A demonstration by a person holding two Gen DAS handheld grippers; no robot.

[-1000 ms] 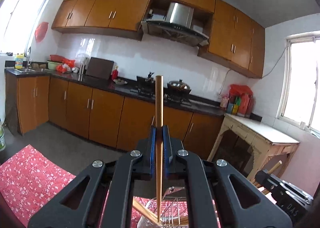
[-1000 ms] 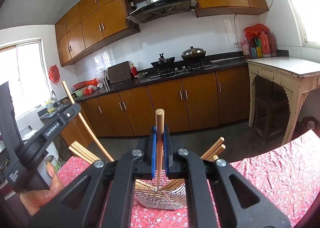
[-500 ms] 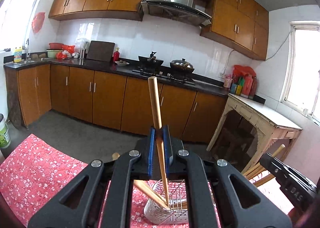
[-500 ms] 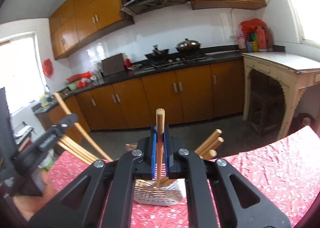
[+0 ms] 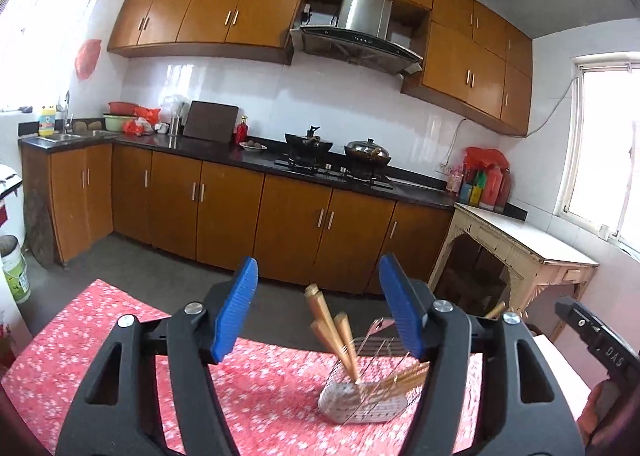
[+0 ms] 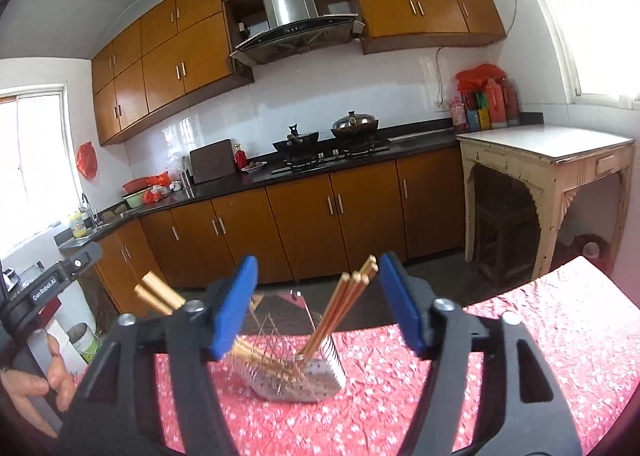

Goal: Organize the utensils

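Up close, both grippers stand with their blue-padded jaws spread wide and nothing between them: the left gripper and the right gripper each hang above a table under a red flowered cloth. Just past the fingers sits the wire basket, at about 5 o'clock in the left view and near 6 o'clock in the right view; its mesh is blurred and partly cut off by the black arms. Chopsticks lean out of it in bunches. The left view shows three ends fanned at 12 o'clock over the basket and a second bundle lying low toward 3 o'clock, its count hard to make out. In the right view about four ends tilt toward 1 o'clock, and two more poke out at 10 o'clock, their lower lengths hidden behind the left finger. At 9 o'clock in that view a bare hand wraps a handle, mostly out of frame. Farther back run brown cabinets, a dark counter with two pots on the stove, one steel hood, and at 3 o'clock a pale side table.
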